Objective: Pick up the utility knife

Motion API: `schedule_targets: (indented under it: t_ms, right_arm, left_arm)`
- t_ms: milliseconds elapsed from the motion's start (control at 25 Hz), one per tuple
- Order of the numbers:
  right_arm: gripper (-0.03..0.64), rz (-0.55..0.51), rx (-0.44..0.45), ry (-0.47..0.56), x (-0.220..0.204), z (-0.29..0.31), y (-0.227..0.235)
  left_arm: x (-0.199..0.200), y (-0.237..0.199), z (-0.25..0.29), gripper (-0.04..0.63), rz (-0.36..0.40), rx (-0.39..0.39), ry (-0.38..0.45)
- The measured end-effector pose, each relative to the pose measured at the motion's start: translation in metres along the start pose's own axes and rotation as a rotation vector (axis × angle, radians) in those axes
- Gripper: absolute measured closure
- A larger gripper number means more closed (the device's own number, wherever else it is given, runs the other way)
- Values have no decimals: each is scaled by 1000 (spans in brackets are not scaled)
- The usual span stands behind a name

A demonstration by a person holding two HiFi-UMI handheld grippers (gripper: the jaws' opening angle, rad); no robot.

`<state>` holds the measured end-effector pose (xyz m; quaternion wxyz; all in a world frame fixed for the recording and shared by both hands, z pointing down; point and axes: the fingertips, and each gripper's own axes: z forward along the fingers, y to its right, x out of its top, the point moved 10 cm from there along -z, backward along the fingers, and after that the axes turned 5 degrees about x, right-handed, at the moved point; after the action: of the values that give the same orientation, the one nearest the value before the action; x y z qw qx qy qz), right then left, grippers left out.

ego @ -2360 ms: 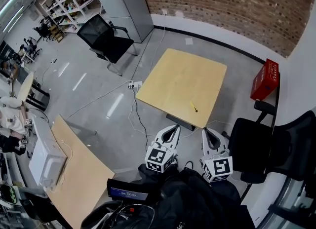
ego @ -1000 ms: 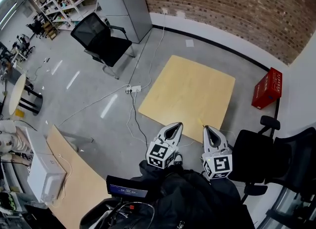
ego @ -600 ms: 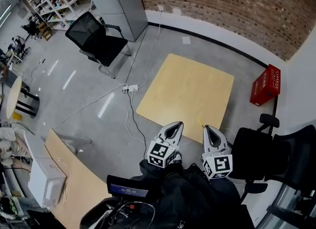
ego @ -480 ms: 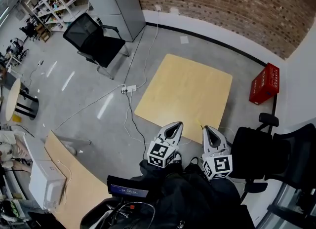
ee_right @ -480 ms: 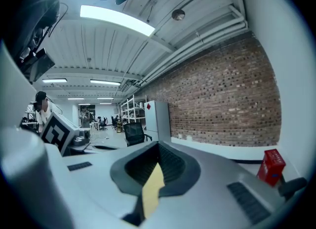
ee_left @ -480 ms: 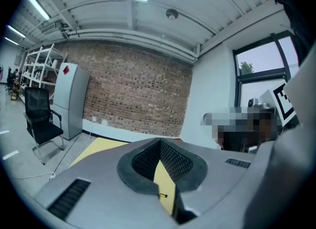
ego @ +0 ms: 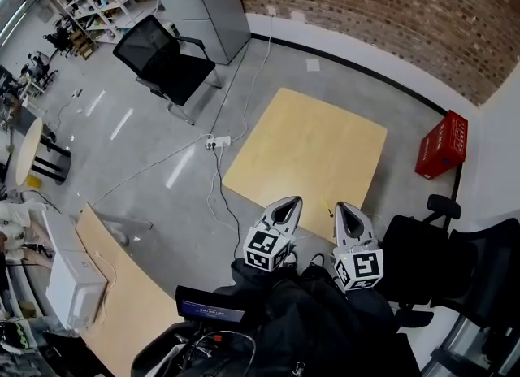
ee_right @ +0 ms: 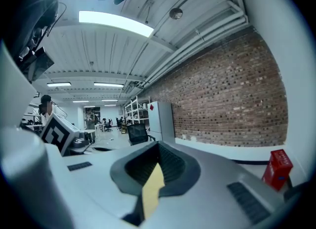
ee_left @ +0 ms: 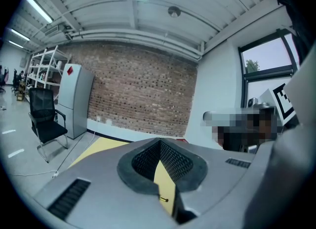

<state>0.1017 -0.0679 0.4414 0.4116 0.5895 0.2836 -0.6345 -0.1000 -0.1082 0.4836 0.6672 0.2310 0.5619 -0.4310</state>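
While both held close to body, left gripper (ego: 290,203) and right gripper (ego: 342,208) tips pinched together, empty; utility knife (ee_left: 164,200) lies on wooden table (ego: 309,144), near edge, just ahead of right gripper

Two grippers (ego: 288,203) (ego: 343,208), one table (ego: 309,152), one red crate (ego: 443,144), three black chairs (ego: 162,58) (ego: 416,255) (ego: 486,266) (two at right).
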Motion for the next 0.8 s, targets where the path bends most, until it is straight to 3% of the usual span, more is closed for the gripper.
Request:
schedule_targets:
  t_ms: [400,800]
  right_arm:
    - [612,14,14,-97,-20,3,16]
    - [612,67,25,-203,-59,8,29]
  left_arm:
    - [-12,7,11,595,-21,20,-60]
    - [-57,7,18,595,-42,36,-168]
